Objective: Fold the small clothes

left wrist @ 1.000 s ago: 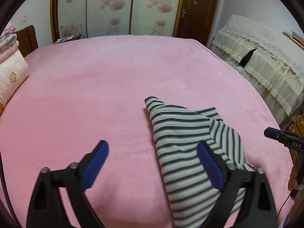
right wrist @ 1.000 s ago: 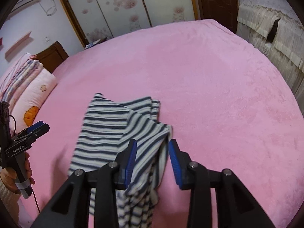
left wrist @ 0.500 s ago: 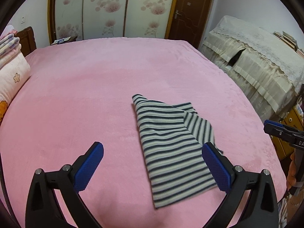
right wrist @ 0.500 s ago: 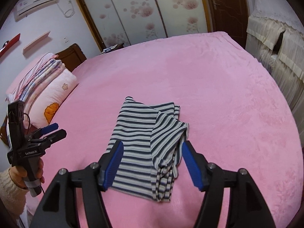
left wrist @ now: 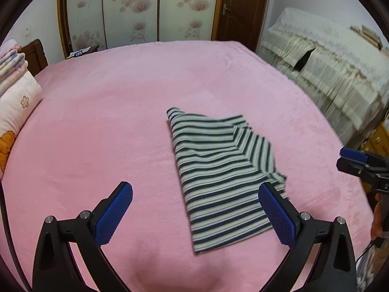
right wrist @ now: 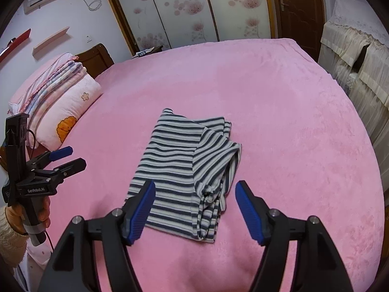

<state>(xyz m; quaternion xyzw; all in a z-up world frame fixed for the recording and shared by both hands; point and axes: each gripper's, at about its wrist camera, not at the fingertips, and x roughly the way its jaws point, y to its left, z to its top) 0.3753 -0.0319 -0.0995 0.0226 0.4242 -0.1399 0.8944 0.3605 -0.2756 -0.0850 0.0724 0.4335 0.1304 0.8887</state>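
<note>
A folded navy-and-white striped garment (left wrist: 218,170) lies flat on the pink bed (left wrist: 121,121); it also shows in the right wrist view (right wrist: 187,168), with a bunched fold along its right side. My left gripper (left wrist: 194,209) is open and empty, held above the bed near the garment's front edge. My right gripper (right wrist: 195,206) is open and empty, above the garment's front right part. Each gripper shows in the other's view: the right at the far right (left wrist: 359,163), the left at the far left (right wrist: 65,158).
Pillows and folded blankets (right wrist: 60,97) lie at the bed's left end by a wooden headboard (right wrist: 94,58). A cloth-covered sofa (left wrist: 328,73) stands to the right. Sliding wardrobe doors (left wrist: 145,9) and a brown door (left wrist: 240,9) are behind the bed.
My right gripper opened, let go of the garment's folded part and pulled back. My left gripper also drew back and up. The garment now lies flat on the bed.
</note>
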